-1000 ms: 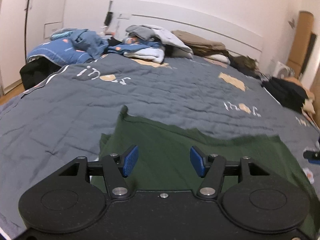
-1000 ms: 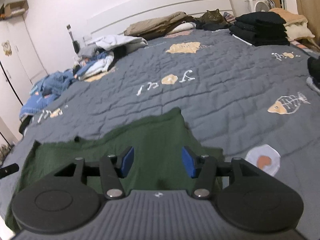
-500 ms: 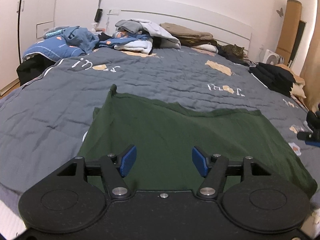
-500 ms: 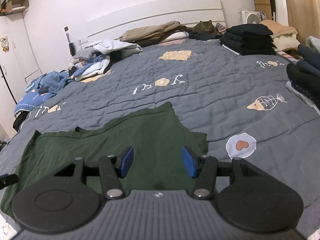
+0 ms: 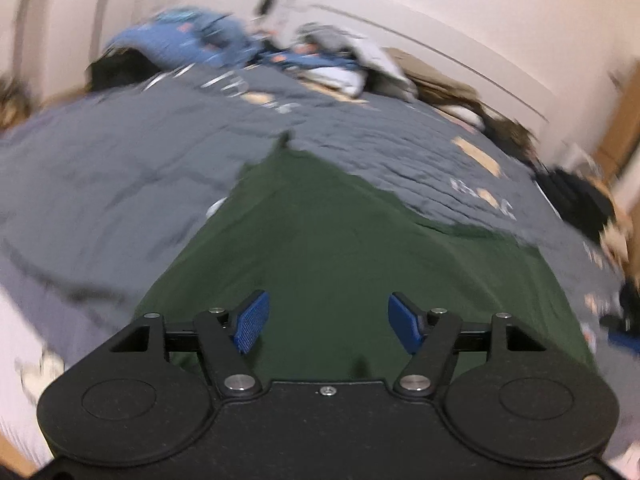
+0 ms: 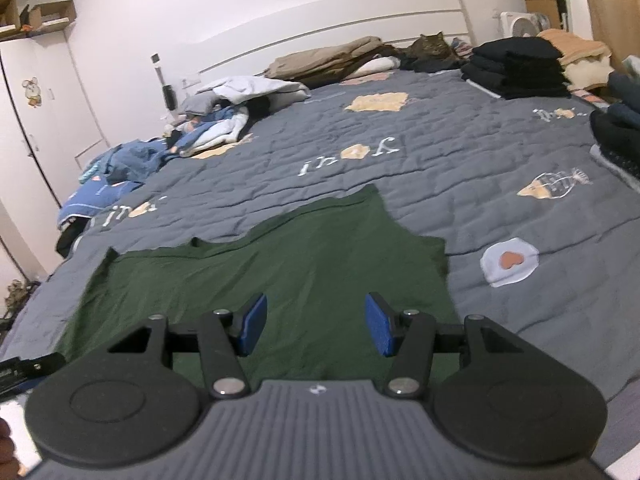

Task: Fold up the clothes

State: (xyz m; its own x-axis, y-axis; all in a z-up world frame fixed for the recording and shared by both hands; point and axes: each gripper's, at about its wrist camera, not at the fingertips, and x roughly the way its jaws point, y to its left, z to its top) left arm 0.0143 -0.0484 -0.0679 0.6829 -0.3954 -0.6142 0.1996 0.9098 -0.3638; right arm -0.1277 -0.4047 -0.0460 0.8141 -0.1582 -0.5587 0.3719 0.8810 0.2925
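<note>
A dark green garment (image 5: 340, 248) lies spread flat on the grey quilt (image 5: 120, 168) near the bed's front edge. The left wrist view is blurred by motion. My left gripper (image 5: 328, 308) hovers over the garment's near left part; its jaws are opening and nothing is between the blue pads. In the right wrist view the same green garment (image 6: 280, 272) stretches leftward. My right gripper (image 6: 314, 320) stands open above its near right part, holding nothing. The left gripper's black tip (image 6: 28, 364) shows at that view's left edge.
Unfolded clothes (image 6: 224, 136) are heaped at the far left by the headboard. Folded black clothes (image 6: 516, 68) are stacked at the far right, with a cat (image 6: 434, 46) behind them. More dark clothing (image 6: 618, 132) lies on the right edge. White wardrobes (image 6: 36, 128) stand left.
Both grippers have drawn back toward the bed's near edge, so more of the green garment shows. The left gripper's pads stand wider apart and its view has tilted and blurred.
</note>
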